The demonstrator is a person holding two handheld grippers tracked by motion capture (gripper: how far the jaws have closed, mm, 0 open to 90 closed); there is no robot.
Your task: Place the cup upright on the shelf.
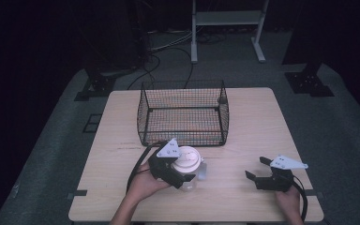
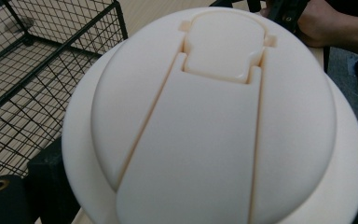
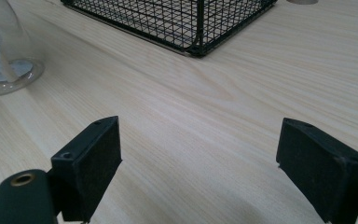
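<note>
A clear bottle (image 1: 196, 177) with a domed cream lid (image 1: 187, 158) stands on the wooden table (image 1: 253, 122), just in front of a black wire basket (image 1: 183, 133). My left gripper (image 1: 183, 168) is closed around the lid from the left; in the left gripper view the lid (image 2: 214, 121) sits right up against the camera, with one black finger (image 2: 46, 182) beside it. My right gripper (image 1: 255, 168) rests near the front right of the table, open and holding nothing (image 3: 200, 158). The bottle's glass base (image 3: 4, 70) appears at the far left of the right gripper view.
The wire basket (image 3: 182, 23) holds nothing that I can see and stands mid-table toward the back. Bare wood lies between the two grippers and to the basket's right. A person's hands come in from the table's front edge.
</note>
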